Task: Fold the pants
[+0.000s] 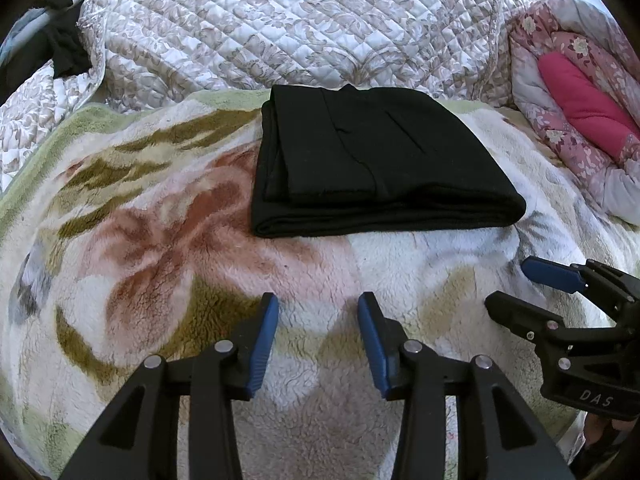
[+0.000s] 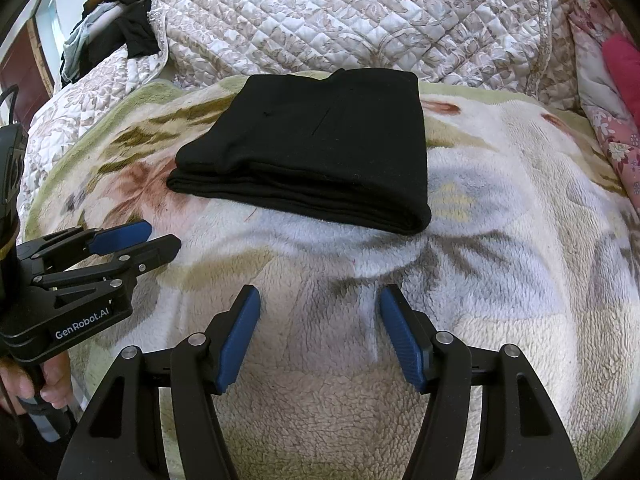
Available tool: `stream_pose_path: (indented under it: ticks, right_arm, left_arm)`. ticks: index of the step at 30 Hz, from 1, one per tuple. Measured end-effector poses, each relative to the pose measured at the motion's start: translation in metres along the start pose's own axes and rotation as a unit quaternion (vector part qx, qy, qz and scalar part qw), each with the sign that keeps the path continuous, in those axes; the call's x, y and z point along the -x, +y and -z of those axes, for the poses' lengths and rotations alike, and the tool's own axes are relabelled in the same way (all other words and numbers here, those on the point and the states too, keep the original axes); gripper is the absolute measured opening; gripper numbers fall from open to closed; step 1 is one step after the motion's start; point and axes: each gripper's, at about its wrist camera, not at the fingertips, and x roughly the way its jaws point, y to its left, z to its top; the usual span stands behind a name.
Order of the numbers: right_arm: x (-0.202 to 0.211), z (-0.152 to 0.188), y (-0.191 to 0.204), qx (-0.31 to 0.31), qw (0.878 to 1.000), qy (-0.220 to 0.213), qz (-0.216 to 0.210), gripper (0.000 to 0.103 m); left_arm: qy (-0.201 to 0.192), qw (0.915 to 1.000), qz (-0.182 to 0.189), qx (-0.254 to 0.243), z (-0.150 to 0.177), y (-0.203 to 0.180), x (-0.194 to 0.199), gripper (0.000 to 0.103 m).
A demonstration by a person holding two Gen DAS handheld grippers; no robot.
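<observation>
Two grippers, nearest to cam, both empty. Left gripper [image 1: 318,340]: jaws apart, moderate gap, nothing btwn blue pads, only fleece below. Right gripper [image 2: 320,336]: jaws apart, wider gap, likewise nothing held. Each angled down toward bed; in the right wrist view the left unit sits at the left edge, a hand [image 2: 36,384] on its handle. Neither touches the garment.

Item under both: fleece blanket [image 1: 140,240], cream w/ floral print, soft pile, covers the work area.

Item mid-field: black pants [image 1: 376,160], already folded into a compact rectangular stack, several layers, lying flat on the blanket, well clear of both grippers. Thick rounded fold along near edge and right corner; on the left side the layer edges step out a bit uneven.

Far: quilted coverlet [image 1: 280,28], pale w/ grey pattern, bunched behind pants. Pink floral bedding [image 1: 580,120] at right. Dark clothing [image 2: 132,28] on a rack, far left.

Judgement: fold looks essentially complete; step in hand is prob. release/retreat or a final tidy. To do well: keep jaws wide and clear, don't drag pile or snag stack. If squaring the left edges, press lightly from above, nudge layers flush, avoid lifting top layer.
</observation>
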Motion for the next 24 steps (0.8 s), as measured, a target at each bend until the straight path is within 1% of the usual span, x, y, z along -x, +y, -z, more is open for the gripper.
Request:
stream_pose_path:
  ticks: [18, 24]
  right_arm:
    - [-0.0007, 0.0002, -0.0001, 0.000, 1.000, 0.000, 0.000, 0.065]
    - [-0.0008, 0.0002, 0.0000, -0.001, 1.000, 0.000, 0.000, 0.065]
  left_arm:
    - [0.008, 0.9999, 0.004, 0.005, 0.0015, 0.0039, 0.0001, 0.047]
    - [0.008, 1.0000, -0.001, 0.001, 0.0012, 0.0029, 0.0004, 0.047]
